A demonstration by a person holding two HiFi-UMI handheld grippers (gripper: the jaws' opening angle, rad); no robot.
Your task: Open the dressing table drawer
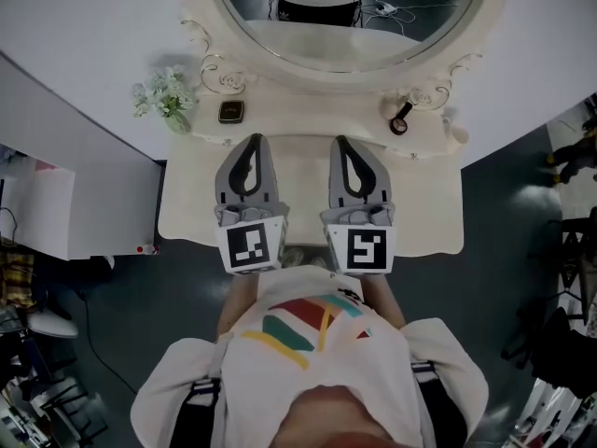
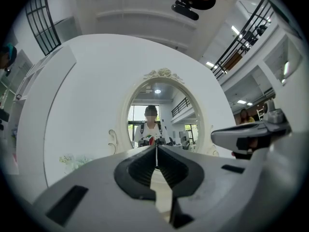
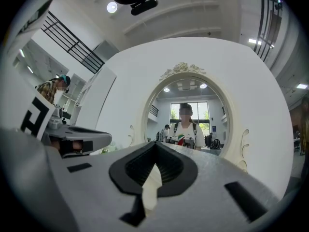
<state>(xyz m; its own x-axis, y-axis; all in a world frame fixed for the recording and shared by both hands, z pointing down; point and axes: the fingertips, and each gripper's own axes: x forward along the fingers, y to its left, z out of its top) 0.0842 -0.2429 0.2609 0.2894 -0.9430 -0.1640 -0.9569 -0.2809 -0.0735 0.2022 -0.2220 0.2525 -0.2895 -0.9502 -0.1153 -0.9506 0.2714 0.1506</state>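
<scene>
The cream dressing table (image 1: 429, 222) stands below me with its oval mirror (image 1: 345, 17) at the back. Its drawer front is hidden under the table's front edge. Both grippers hover side by side over the tabletop and point at the mirror. My left gripper (image 1: 255, 139) is shut with nothing in it; in its own view the jaw tips (image 2: 156, 148) meet in front of the mirror (image 2: 157, 115). My right gripper (image 1: 340, 141) is likewise shut and empty, tips together (image 3: 155, 143) before the mirror (image 3: 188, 115).
On the table's back shelf sit a bunch of pale flowers (image 1: 166, 96), a small dark box (image 1: 231, 111) and a dark round item (image 1: 402, 118). A white cabinet (image 1: 37, 203) stands to the left. The person's torso fills the lower middle of the head view.
</scene>
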